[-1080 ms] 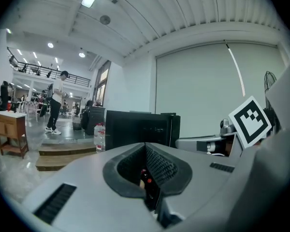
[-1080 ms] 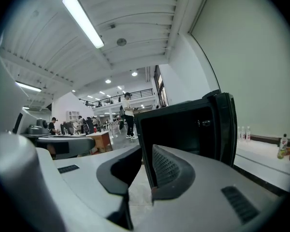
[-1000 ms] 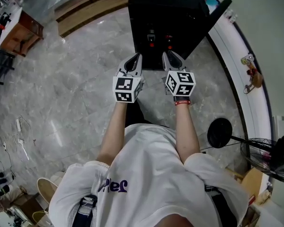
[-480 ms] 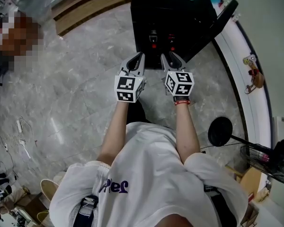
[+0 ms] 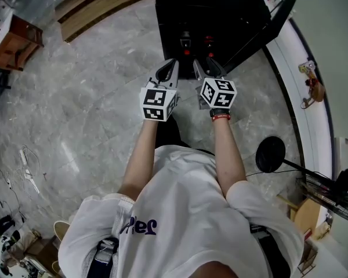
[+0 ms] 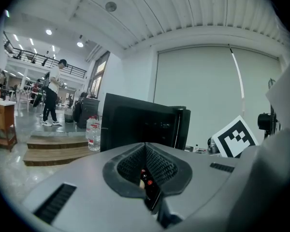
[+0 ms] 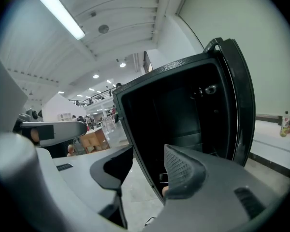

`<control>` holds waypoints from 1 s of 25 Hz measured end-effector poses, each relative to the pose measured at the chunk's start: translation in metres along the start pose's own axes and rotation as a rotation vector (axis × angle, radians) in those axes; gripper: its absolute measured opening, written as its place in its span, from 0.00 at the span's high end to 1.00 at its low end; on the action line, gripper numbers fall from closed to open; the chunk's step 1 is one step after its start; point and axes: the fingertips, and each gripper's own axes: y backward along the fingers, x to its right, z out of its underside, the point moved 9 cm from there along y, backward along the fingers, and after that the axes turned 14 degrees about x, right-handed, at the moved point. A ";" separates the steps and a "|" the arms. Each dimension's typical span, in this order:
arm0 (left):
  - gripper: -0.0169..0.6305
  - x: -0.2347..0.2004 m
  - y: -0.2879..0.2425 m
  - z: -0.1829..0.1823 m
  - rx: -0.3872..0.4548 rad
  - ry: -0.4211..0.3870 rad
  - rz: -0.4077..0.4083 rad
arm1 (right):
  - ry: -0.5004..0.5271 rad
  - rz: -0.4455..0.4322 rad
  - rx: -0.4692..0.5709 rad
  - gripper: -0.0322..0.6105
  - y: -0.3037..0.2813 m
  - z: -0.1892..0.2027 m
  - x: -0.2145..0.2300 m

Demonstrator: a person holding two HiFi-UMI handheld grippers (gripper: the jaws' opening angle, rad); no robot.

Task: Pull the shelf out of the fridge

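Now the fridge [image 5: 191, 10] stands open, dark inside; left gripper [image 5: 171, 67] closed, right gripper [image 5: 202, 66] just opening wide, empty.

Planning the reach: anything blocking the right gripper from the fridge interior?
Nothing visible. The door stands open at right. The right gripper, jaws just opening and empty, faces the fridge opening. The interior is too dark to see further.

Head camera looks down, others face fridge [image 5: 214, 22]
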 end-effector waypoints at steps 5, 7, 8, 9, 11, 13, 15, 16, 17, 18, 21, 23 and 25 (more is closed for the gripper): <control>0.95 -0.012 -0.018 0.012 -0.005 -0.002 0.017 | -0.119 0.048 0.008 0.62 -0.020 0.021 0.023; 0.95 -0.016 -0.025 0.016 -0.007 -0.008 0.032 | -0.187 0.069 0.011 0.62 -0.028 0.029 0.032; 0.95 -0.018 -0.029 0.017 -0.006 -0.012 0.041 | -0.221 0.079 0.014 0.62 -0.033 0.033 0.037; 0.95 -0.020 -0.033 0.018 -0.004 -0.015 0.047 | -0.256 0.088 0.019 0.62 -0.038 0.036 0.041; 0.95 -0.024 -0.040 0.022 0.002 -0.017 0.055 | -0.324 0.104 0.028 0.62 -0.048 0.046 0.049; 0.95 -0.028 -0.047 0.028 0.010 -0.020 0.060 | -0.393 0.121 0.034 0.62 -0.057 0.059 0.058; 0.95 -0.032 -0.053 0.035 0.018 -0.022 0.067 | -0.447 0.146 0.042 0.63 -0.065 0.070 0.066; 0.95 -0.034 -0.056 0.039 0.022 -0.021 0.069 | -0.475 0.157 0.048 0.63 -0.069 0.076 0.071; 0.95 -0.036 -0.058 0.043 0.028 -0.019 0.071 | -0.506 0.164 0.056 0.63 -0.074 0.081 0.075; 0.95 -0.038 -0.060 0.047 0.033 -0.015 0.072 | -0.540 0.170 0.064 0.63 -0.078 0.088 0.080; 0.95 -0.044 -0.066 0.059 0.047 0.001 0.070 | -0.650 0.184 0.091 0.63 -0.093 0.107 0.092; 0.95 -0.050 -0.071 0.066 0.050 0.013 0.065 | -0.728 0.199 0.110 0.63 -0.104 0.119 0.100; 0.95 -0.055 -0.075 0.072 0.050 0.020 0.060 | -0.809 0.214 0.133 0.63 -0.113 0.131 0.108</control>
